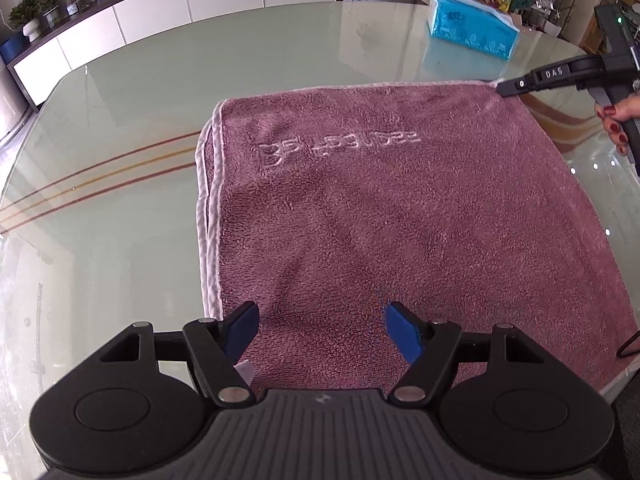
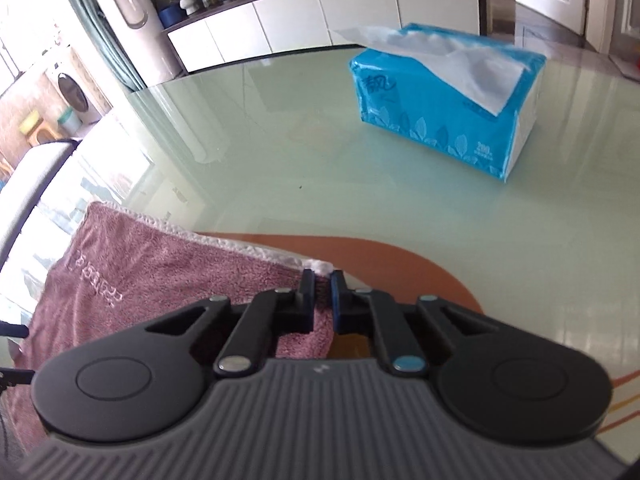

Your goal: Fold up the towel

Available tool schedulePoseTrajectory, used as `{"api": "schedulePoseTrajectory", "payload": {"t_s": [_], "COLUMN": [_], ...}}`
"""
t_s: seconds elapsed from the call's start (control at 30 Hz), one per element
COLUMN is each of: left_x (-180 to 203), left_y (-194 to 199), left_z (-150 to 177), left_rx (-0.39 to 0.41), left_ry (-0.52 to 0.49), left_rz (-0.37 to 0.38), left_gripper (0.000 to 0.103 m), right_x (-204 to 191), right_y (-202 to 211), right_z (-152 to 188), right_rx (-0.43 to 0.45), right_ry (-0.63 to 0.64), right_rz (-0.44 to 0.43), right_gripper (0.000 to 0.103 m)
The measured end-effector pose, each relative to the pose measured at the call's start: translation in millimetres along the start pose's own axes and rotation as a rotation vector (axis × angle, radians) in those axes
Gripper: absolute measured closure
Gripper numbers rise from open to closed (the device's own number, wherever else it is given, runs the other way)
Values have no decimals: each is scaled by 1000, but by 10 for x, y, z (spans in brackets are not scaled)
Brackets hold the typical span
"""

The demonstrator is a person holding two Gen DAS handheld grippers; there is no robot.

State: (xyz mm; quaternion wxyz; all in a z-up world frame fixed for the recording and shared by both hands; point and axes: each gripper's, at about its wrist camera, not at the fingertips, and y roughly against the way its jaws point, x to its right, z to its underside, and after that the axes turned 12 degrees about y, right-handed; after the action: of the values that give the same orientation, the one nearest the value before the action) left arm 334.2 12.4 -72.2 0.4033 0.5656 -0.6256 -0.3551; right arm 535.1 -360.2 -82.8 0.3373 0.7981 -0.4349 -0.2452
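- The mauve towel [image 1: 380, 208] lay folded on the glass table [image 1: 132, 92] (embossed lettering facing up).
- The left gripper [image 1: 320, 332] hovered over its near edge, jaws wide, holding nothing.
- The right gripper [image 2: 322, 280] pinched the towel's far corner.
- A blue tissue pack [image 2: 440, 120] stood well apart.

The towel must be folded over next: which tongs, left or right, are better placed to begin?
Right. The right tongs are shut on the towel at its far corner; the left tongs stand open above the near edge, gripping nothing.
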Motion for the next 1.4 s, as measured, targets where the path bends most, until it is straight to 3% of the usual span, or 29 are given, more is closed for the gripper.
{"api": "schedulePoseTrajectory", "payload": {"t_s": [0.2, 0.37, 0.6, 0.8, 1.07, 1.4], "left_x": [11, 16, 45, 11, -82, -455], "left_y": [-39, -51, -58, -25, 110, 203], "left_z": [10, 9, 22, 52, 247, 387], "left_rx": [-7, -1, 7, 4, -1, -12], "left_ry": [-6, -4, 6, 26, 43, 215], "left_rz": [-5, -7, -13, -15, -16, 70], "left_gripper": [27, 25, 22, 22, 22, 22], "right_x": [-212, -536, -1162, -1501, -1682, -1868], "right_y": [383, 773, 1179, 1545, 1868, 1633], "right_z": [-85, -76, 226, 573, 988, 1254], "right_rx": [74, 131, 104, 75, 18, -41], "right_ry": [105, 229, 403, 472, 508, 542], "right_rz": [-31, -109, -219, -288, -284, -224], "right_gripper": [97, 97, 97, 97, 97, 97]}}
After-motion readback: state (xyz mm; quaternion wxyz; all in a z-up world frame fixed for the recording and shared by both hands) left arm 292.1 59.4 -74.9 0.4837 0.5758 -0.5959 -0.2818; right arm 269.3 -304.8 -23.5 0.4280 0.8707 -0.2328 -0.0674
